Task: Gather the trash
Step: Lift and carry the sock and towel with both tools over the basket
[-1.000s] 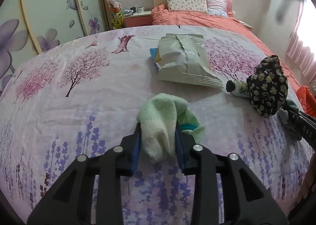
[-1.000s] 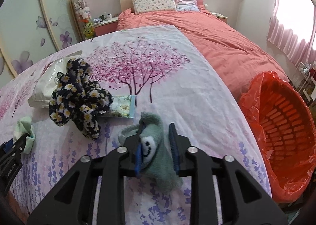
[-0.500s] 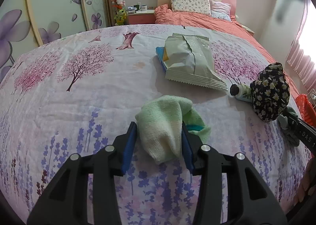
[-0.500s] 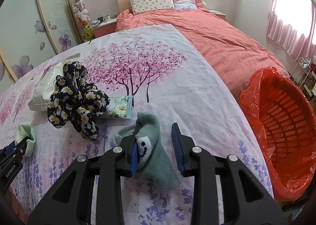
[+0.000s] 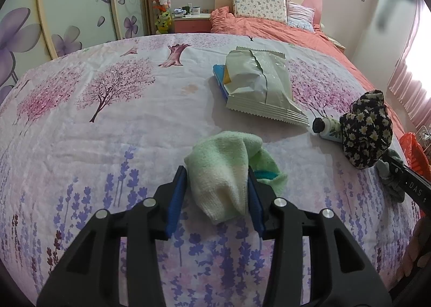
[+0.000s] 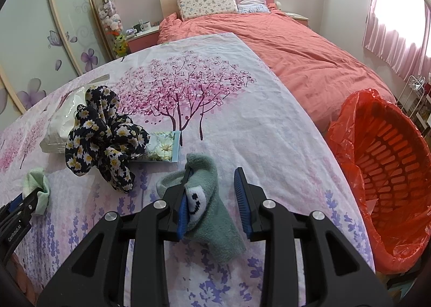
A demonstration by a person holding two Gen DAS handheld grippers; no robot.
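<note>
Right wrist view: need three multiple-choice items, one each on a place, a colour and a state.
1. Where is the red-lined basket?
A. On the bedspread
B. Off the bed's edge, at the right of the view
C. On the nightstand

2. What colour is the smiley-face sock?
A. Red
B. Black
C. Grey-green

3. How does the right gripper stand?
A. Open around the sock
B. Shut on the flowered tube
C. Out of view

Key: 1 B, it stands beyond the bedspread's right edge. 2 C, its fuzzy fabric is grey-green. 3 A, bedspread shows between the sock and one pad.
</note>
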